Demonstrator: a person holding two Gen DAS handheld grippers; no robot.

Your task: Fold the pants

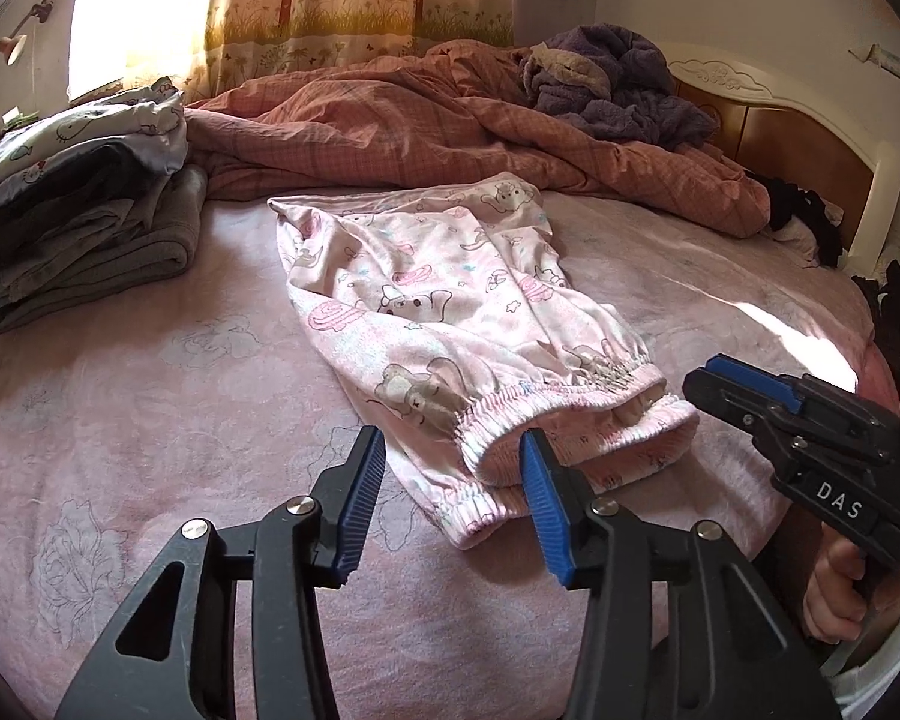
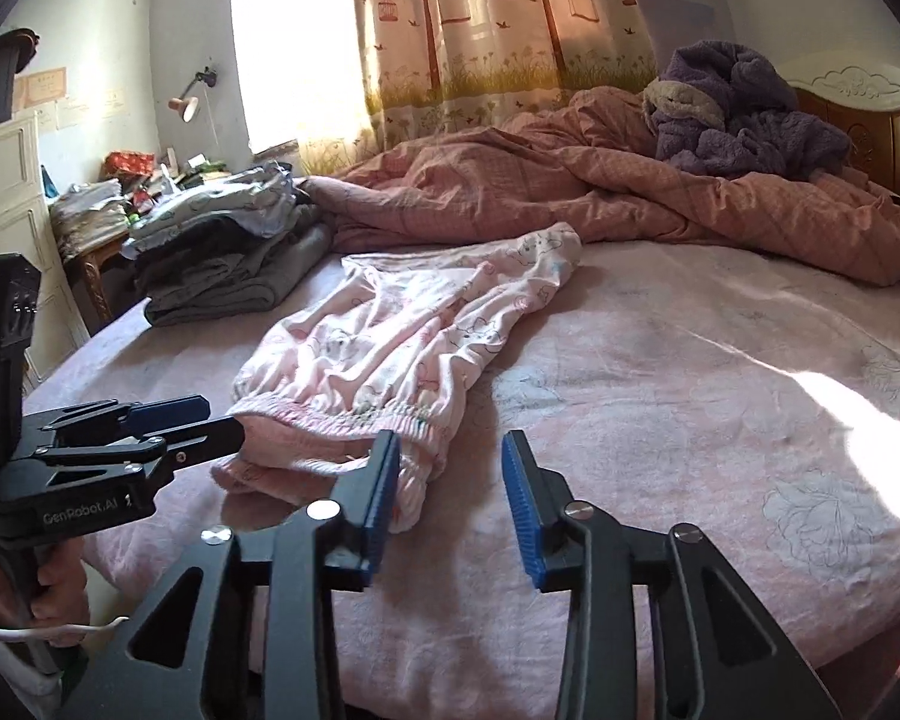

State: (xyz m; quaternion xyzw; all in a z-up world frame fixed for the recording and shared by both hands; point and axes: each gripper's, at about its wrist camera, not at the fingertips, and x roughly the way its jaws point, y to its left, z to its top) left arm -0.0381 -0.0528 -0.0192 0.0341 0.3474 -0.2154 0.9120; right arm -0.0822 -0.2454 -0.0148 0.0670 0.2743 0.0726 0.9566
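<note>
Left wrist view: pink printed pants (image 1: 450, 324) are laid on the pink bed sheet (image 1: 150, 396), elastic waistband nearest the grippers.

The left gripper (image 1: 453, 501) is held spread wide over the waistband's near corner, nothing pinched. The right gripper (image 2: 450, 501) is likewise seen spread apart beside the waistband's other end. A stack of folded clothes (image 1: 84, 204) is set well apart, and a rumpled quilt (image 1: 450, 132) is heaped behind.

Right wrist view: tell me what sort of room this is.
Most likely a home bedroom. A bed with a pink sheet and carved headboard fills the view, a rumpled quilt lies on it, and a printed curtain covers the window.
</note>
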